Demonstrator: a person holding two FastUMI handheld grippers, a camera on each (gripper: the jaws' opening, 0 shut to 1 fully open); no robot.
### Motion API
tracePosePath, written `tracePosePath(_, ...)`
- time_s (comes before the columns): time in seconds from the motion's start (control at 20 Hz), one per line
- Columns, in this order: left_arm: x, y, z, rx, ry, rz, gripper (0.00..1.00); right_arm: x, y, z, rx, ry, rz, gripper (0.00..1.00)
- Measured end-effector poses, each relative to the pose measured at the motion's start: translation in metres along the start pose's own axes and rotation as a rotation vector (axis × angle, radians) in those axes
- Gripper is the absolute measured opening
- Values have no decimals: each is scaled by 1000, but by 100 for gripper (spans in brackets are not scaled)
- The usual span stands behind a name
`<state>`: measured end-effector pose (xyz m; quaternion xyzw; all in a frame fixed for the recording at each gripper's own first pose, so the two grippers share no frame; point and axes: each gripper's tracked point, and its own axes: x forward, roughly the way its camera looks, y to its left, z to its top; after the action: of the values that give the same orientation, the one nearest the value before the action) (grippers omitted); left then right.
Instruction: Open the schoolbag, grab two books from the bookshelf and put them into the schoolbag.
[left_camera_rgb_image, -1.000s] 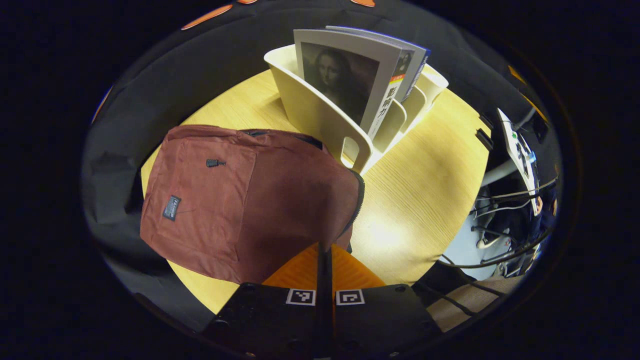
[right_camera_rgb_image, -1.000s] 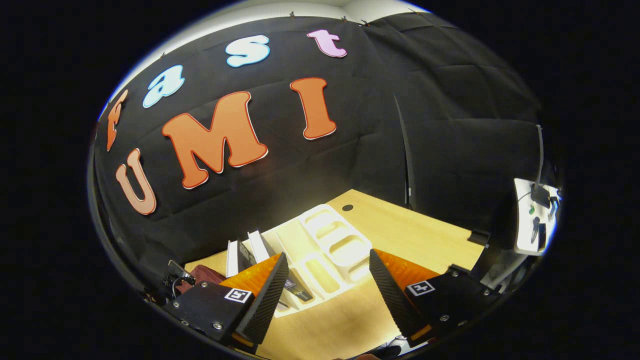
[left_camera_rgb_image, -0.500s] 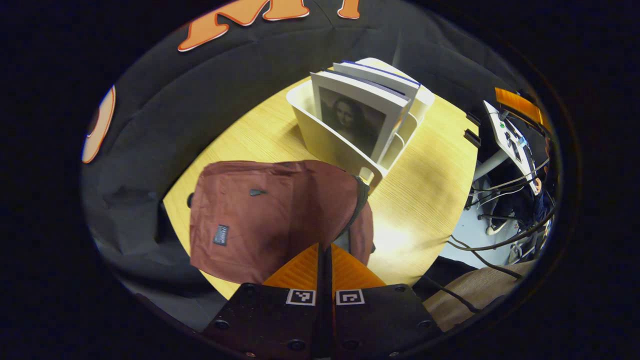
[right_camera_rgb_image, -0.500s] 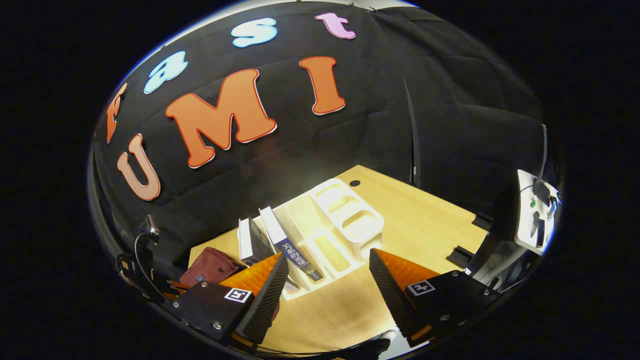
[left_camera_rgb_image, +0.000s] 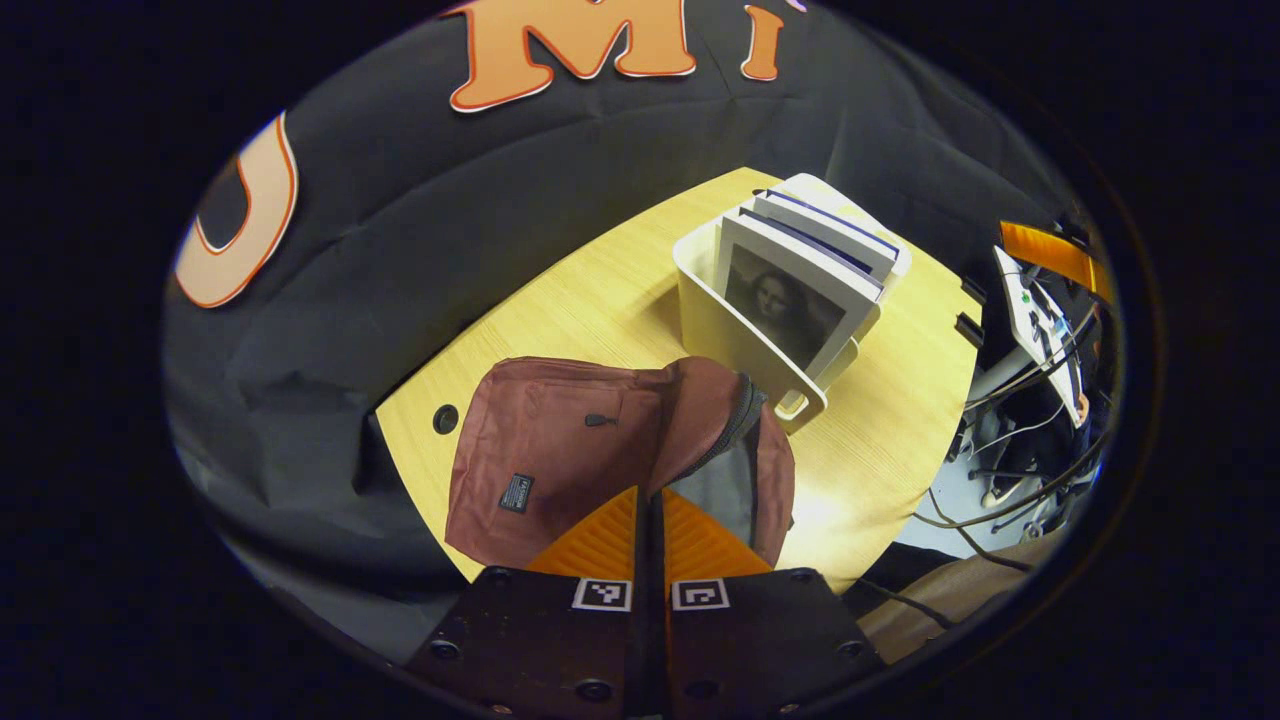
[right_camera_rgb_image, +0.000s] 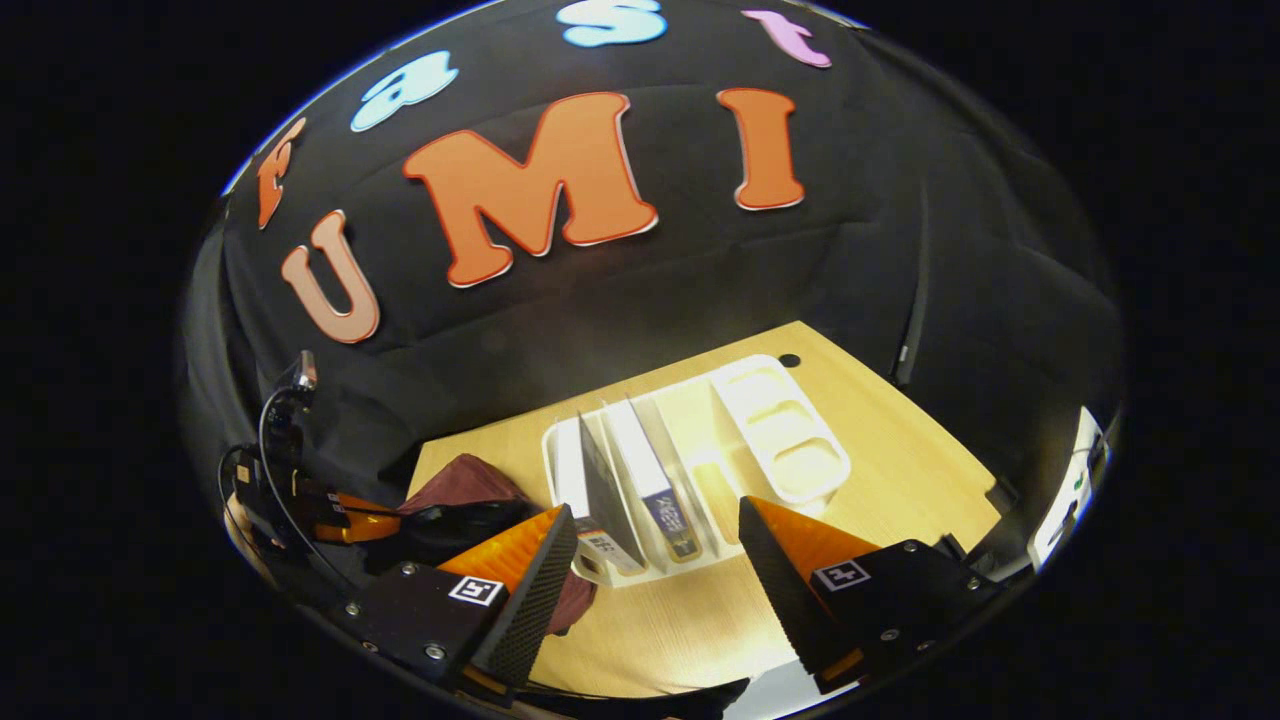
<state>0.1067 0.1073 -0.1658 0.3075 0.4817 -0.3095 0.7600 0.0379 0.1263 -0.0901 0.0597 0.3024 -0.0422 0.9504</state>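
A maroon schoolbag (left_camera_rgb_image: 560, 450) lies on the wooden table (left_camera_rgb_image: 560, 300). Its zip is partly undone and grey lining shows in the gap. My left gripper (left_camera_rgb_image: 648, 495) is shut, with the edge of the bag's raised flap pinched at its tips. Behind the bag stands a white bookshelf (left_camera_rgb_image: 735, 335) holding a portrait-cover book (left_camera_rgb_image: 790, 300) and a second book (left_camera_rgb_image: 830, 225). In the right gripper view the shelf (right_camera_rgb_image: 780, 440) holds both books (right_camera_rgb_image: 625, 480) upright. My right gripper (right_camera_rgb_image: 655, 510) hangs open above the table's near edge, in front of the shelf, holding nothing.
The shelf's right slots (right_camera_rgb_image: 790, 425) are bare. A cable hole (left_camera_rgb_image: 446, 418) sits at the table's left end. Cables and a white device (left_camera_rgb_image: 1035, 310) hang beyond the table's right edge. The black cloth wall closes off the far side.
My left gripper has risen and drawn back with the flap, and the bag's mouth now gapes. My right gripper has swung left, bringing the books and the bag nearer the view's centre.
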Motion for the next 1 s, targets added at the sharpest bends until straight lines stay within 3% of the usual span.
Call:
tracePosePath(0.25,2,2,-11,-37,4,-24,1,21,55,43,-120,158,143,97)
tracePosePath(0.5,1,6,-15,-64,-5,-29,1,69,83,42,-174,361,187,97)
tracePosePath(0.75,2,7,-21,-82,3,-33,1,124,83,3,-222,575,135,97)
tracePosePath(1.0,5,4,-29,-106,18,-36,1,161,72,-27,-306,703,52,98)
